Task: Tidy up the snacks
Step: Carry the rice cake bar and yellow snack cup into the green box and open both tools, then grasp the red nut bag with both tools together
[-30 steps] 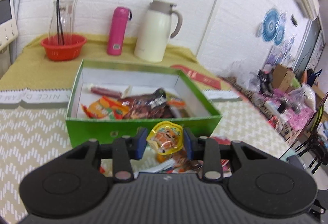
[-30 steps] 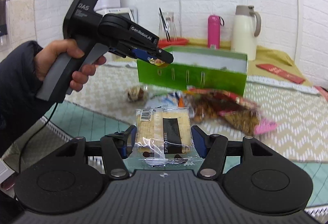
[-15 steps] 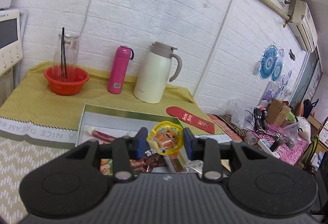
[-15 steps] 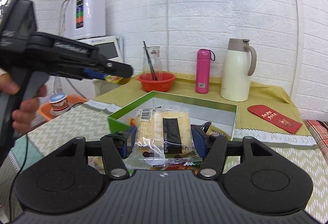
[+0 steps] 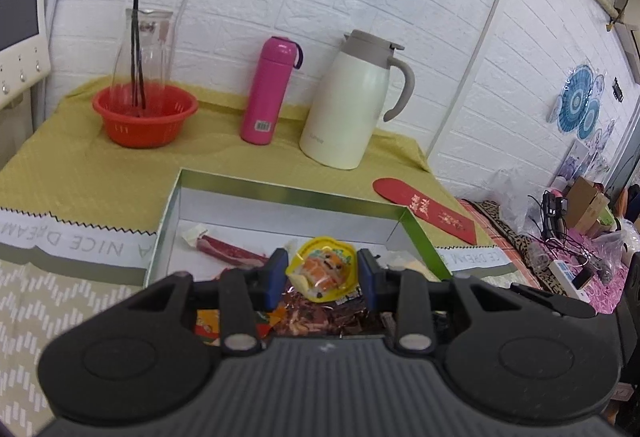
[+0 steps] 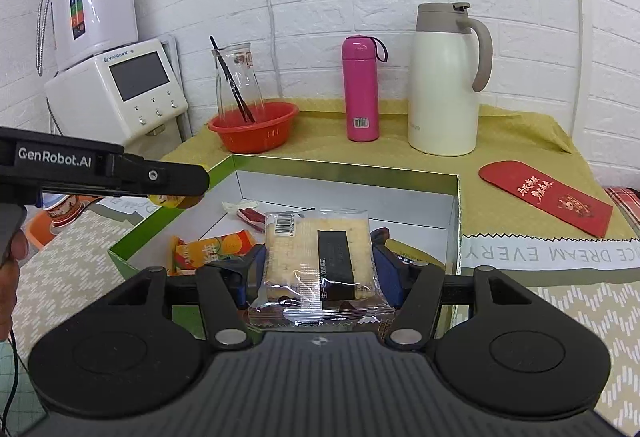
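Left gripper clamped on a small round yellow-rimmed jelly cup with an orange cartoon lid, blue pads pressing both sides; it hangs over the near part of the open green cardboard box with white inside. Right gripper clamped on a clear-wrapped square cracker pack with a black label band and barcode, held above the same box, near its front edge. In the right wrist view the left gripper comes in from the left at the box's left rim, jelly cup just showing under its fingers. Inside the box: an orange snack pouch at front left, a red sausage stick in clear wrap toward the back left, a dark red foil snack bag below the left gripper. Box sits on the counter's patterned cloth. Behind it, on a mustard-yellow cloth: red envelope with gold print to the right, then along the wall a red plastic basket holding a clear glass carafe with black sticks, a pink thermos bottle, and a cream insulated jug with a grey handle. White appliance with a screen at far left.
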`<act>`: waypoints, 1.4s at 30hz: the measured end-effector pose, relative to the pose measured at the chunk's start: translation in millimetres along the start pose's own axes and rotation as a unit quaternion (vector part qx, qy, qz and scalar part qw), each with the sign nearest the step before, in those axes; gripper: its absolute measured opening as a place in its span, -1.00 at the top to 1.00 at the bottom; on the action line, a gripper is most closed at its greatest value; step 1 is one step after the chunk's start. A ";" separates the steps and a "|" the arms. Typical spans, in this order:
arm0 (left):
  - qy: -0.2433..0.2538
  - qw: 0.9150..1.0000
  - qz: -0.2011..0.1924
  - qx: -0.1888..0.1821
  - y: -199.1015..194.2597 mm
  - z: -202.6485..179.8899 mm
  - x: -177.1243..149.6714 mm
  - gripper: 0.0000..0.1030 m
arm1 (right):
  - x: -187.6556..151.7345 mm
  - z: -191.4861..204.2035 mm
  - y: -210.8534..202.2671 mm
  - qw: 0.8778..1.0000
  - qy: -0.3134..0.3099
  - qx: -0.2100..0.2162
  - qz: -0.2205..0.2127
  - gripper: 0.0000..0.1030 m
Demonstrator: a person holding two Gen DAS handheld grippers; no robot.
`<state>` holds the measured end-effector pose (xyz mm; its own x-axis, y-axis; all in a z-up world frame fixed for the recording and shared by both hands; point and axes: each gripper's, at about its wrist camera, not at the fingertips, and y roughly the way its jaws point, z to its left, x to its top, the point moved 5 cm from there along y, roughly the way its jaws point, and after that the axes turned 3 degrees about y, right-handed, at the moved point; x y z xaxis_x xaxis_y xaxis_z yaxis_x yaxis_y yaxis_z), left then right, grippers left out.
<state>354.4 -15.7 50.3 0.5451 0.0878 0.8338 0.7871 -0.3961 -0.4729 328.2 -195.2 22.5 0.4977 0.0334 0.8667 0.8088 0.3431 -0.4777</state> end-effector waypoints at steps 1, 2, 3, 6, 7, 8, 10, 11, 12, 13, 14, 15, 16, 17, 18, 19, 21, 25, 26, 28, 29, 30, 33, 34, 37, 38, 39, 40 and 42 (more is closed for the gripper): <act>-0.001 1.000 0.004 0.001 4.9 2.0 -0.9 0.33 | 0.2 -1.3 5.0 1.000 0.002 -0.001 0.003 -0.87; -0.002 1.000 0.007 0.003 8.8 3.7 -1.5 0.33 | 0.2 -1.9 9.7 1.000 0.002 -0.002 0.005 -0.88; -0.002 1.000 0.010 0.005 13.5 5.3 -2.4 0.33 | 0.1 -2.6 14.6 1.000 0.000 -0.005 0.005 -0.88; 0.007 1.000 0.011 0.014 22.4 8.0 -4.3 0.14 | -1.9 -2.5 25.7 1.000 -0.009 -0.007 0.010 -0.96; 0.010 1.000 0.003 0.024 23.4 9.6 -4.3 -0.38 | -2.6 -2.1 28.3 1.000 -0.014 -0.006 0.015 -1.00; 0.006 0.999 -0.009 0.038 22.3 12.1 -4.8 -0.57 | -3.6 -0.9 28.5 1.000 -0.020 -0.006 0.015 -1.00; 0.002 0.998 -0.019 0.053 21.5 15.2 -5.1 -0.66 | -4.2 1.9 23.8 0.999 -0.036 -0.008 -0.001 -1.00; 0.002 0.998 -0.012 0.059 22.8 16.3 -5.0 -0.68 | -3.4 2.8 21.1 0.999 -0.047 -0.008 -0.012 -1.00; -0.001 0.998 -0.010 0.066 23.6 18.4 -5.3 -0.68 | -2.7 3.1 19.0 0.998 -0.053 -0.011 -0.018 -1.00; -0.001 0.997 -0.010 0.071 23.7 20.0 -5.4 -0.68 | -1.7 2.4 18.0 0.998 -0.054 -0.015 -0.019 -1.00; 0.000 0.997 -0.010 0.074 23.4 21.0 -5.7 -0.68 | -0.8 1.5 17.2 0.998 -0.053 -0.017 -0.020 -1.00; -0.001 0.997 -0.009 0.078 22.8 21.7 -5.9 -0.68 | -0.3 0.5 16.6 0.998 -0.051 -0.017 -0.020 -1.00; -0.002 0.997 -0.009 0.080 21.6 22.3 -6.0 -0.68 | -0.6 -0.2 16.3 0.998 -0.050 -0.018 -0.018 -1.00; 0.001 0.997 -0.009 0.081 19.9 22.0 -6.2 -0.68 | -1.1 -0.6 15.4 0.998 -0.050 -0.020 -0.015 -1.00; 0.003 0.996 -0.010 0.083 17.7 21.1 -6.3 -0.68 | -1.6 -0.8 14.2 0.998 -0.049 -0.021 -0.014 -1.00; 0.007 0.996 -0.012 0.086 15.4 19.9 -5.9 -0.68 | -1.8 -0.5 12.7 0.999 -0.047 -0.022 -0.013 -1.00; 0.011 0.996 -0.018 0.089 9.7 16.4 -5.4 -0.68 | -2.4 0.6 8.5 0.999 -0.044 -0.024 -0.014 -1.00; 0.018 0.996 -0.024 0.088 -4.6 9.2 -4.3 -0.68 | -0.2 3.3 -5.2 0.999 -0.035 -0.022 -0.020 -1.00; 0.020 0.996 -0.025 0.088 -8.6 6.4 -3.7 -0.68 | 0.5 4.5 -9.5 0.999 -0.034 -0.021 -0.023 -1.00; 0.020 0.995 -0.026 0.089 -16.5 2.9 -2.8 -0.68 | 1.6 8.0 -19.3 0.999 -0.035 -0.019 -0.027 -1.00; 0.021 0.995 -0.028 0.091 -21.0 1.2 -2.6 -0.68 | 2.1 9.5 -23.6 0.999 -0.035 -0.018 -0.028 -1.00; 0.022 0.995 -0.030 0.093 -25.1 -0.5 -2.5 -0.68 | 2.4 10.8 -28.0 0.999 -0.036 -0.016 -0.030 -1.00; 0.030 0.995 -0.038 0.091 -40.9 -7.1 -4.7 -0.68 | 0.2 16.3 -46.0 0.999 -0.034 -0.015 -0.036 -1.00; 0.031 0.995 -0.042 0.090 -47.5 -9.4 -5.7 -0.68 | -0.6 17.4 -51.7 0.999 -0.034 -0.014 -0.038 -1.00; 0.040 0.992 -0.061 0.101 -71.2 -17.3 -8.5 -0.68 | -5.2 20.3 -73.6 0.999 -0.034 -0.017 -0.036 -1.00; 0.042 0.991 -0.067 0.104 -78.7 -19.6 -9.8 -0.68 | -7.0 20.8 -82.2 0.999 -0.033 -0.019 -0.039 -1.00; 0.043 0.991 -0.074 0.106 -88.4 -22.5 -12.2 -0.68 | -8.8 21.2 -90.4 0.998 -0.031 -0.019 -0.041 -1.00; 0.045 0.990 -0.081 0.106 -97.2 -25.4 -15.1 -0.68 | -11.8 21.6 -100.0 0.998 -0.028 -0.019 -0.044 -1.00; 0.044 0.989 -0.089 0.105 -113.8 -29.8 -22.7 -0.68 | -19.5 22.0 -117.1 0.999 -0.022 -0.013 -0.043 -1.00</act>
<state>243.8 0.2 93.7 0.3717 0.0550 0.9267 0.9165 -0.1810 -0.3568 216.9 -215.4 64.7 0.4124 0.0463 0.9098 0.8560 0.3222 -0.4044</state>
